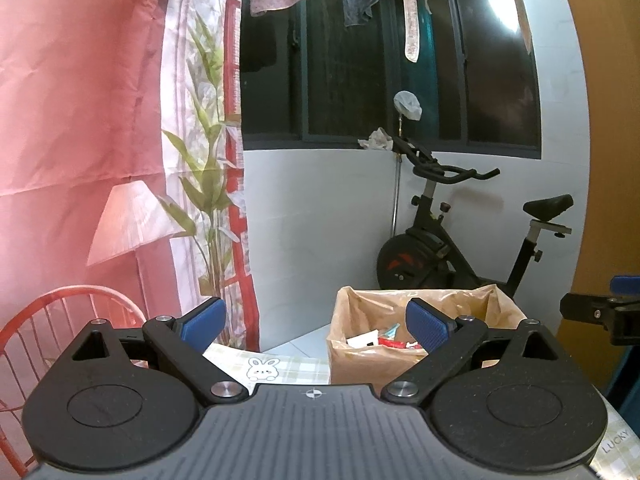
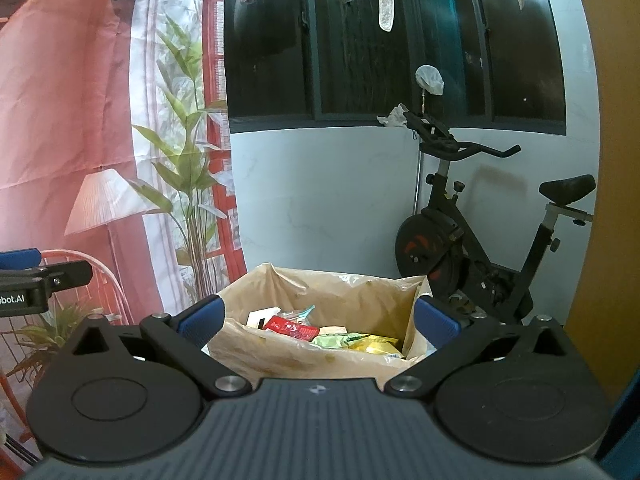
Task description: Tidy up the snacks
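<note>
Behind the work area, a dark night window, a white tiled wall, a black exercise bike [image 2: 480, 240] and a pink printed backdrop [image 1: 80, 120] frame the scene. On the checked tablecloth with a rabbit print [image 1: 280, 366] stands the brown cardboard box lined with a translucent plastic bag [image 2: 280, 356]. Inside it lie several snack packets: a red sachet [image 2: 292, 329], a pale green packet [image 2: 332, 339], a yellow packet [image 2: 374, 345] and a white carton [image 2: 260, 317]. Your left gripper [image 1: 316, 322] is spread wide and holds nothing, beside the box; your right gripper [image 2: 318, 320] is likewise wide open and empty, aimed over the box opening. By this evidence much of the collecting looks done; whether snacks remain outside cannot be told, since little of the table shows.
</note>
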The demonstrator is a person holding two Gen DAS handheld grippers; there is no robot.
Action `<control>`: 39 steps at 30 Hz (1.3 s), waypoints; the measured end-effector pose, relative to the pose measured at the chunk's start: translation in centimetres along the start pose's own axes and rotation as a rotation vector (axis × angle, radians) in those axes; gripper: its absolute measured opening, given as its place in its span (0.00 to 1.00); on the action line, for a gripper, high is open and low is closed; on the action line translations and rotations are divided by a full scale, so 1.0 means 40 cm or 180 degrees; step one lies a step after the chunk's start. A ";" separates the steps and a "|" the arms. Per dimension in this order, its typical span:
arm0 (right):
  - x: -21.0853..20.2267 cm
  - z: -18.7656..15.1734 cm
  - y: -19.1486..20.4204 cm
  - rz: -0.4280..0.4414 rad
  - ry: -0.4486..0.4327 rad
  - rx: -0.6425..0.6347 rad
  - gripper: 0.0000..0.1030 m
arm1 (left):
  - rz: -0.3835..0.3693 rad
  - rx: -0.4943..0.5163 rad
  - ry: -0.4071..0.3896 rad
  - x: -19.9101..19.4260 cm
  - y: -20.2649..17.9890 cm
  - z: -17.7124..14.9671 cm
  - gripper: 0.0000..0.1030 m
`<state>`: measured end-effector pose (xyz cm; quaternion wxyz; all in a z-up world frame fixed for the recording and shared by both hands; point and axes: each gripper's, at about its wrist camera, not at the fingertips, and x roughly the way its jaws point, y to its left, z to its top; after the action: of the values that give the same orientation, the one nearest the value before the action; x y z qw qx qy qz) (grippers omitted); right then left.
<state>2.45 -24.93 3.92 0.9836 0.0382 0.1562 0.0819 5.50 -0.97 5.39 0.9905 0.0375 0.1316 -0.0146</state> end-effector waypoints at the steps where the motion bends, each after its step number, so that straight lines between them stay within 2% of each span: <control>1: 0.000 -0.001 0.000 -0.0003 0.0002 0.0005 1.00 | 0.0006 -0.0003 0.0004 0.000 0.001 0.000 0.95; 39: -0.004 0.000 -0.009 -0.0009 -0.0008 0.0042 1.00 | -0.0020 -0.0018 0.0005 -0.002 0.008 0.006 0.95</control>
<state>2.36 -25.30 3.93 0.9836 0.0446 0.1556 0.0794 5.49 -0.68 5.67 0.9904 0.0343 0.1326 -0.0172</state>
